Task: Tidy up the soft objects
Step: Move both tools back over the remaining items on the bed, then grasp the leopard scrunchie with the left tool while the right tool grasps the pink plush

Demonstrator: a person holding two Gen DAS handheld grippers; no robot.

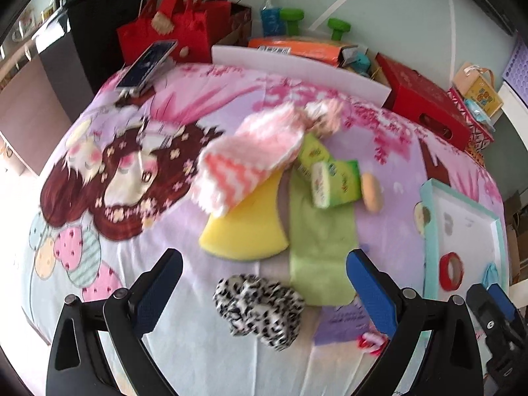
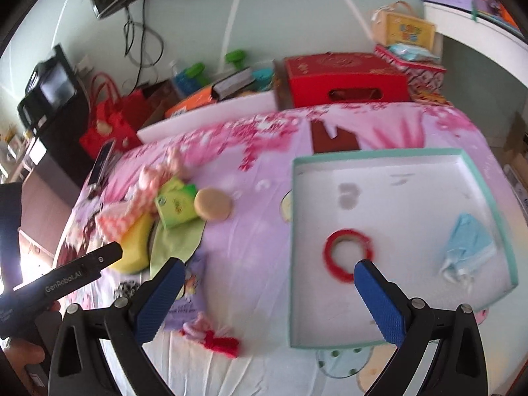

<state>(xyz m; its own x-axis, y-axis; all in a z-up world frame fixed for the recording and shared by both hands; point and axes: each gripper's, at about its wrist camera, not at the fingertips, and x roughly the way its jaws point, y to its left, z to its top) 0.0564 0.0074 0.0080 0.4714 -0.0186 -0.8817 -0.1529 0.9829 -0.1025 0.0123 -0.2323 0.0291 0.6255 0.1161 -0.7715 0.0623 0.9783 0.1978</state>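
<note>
left gripper (image 1: 264, 283): black arms, blue ribbed pads inside the jaws, silver screws behind | right gripper (image 2: 269, 293): same black-and-blue build | left body side: white "GenRobot.AI" lettering

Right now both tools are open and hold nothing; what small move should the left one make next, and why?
Probably lower the left tool onto the leopard-print scrunchie. It lies loose on the bedsheet between the open fingers, nearest of the soft things, and the tray still has room.
</note>
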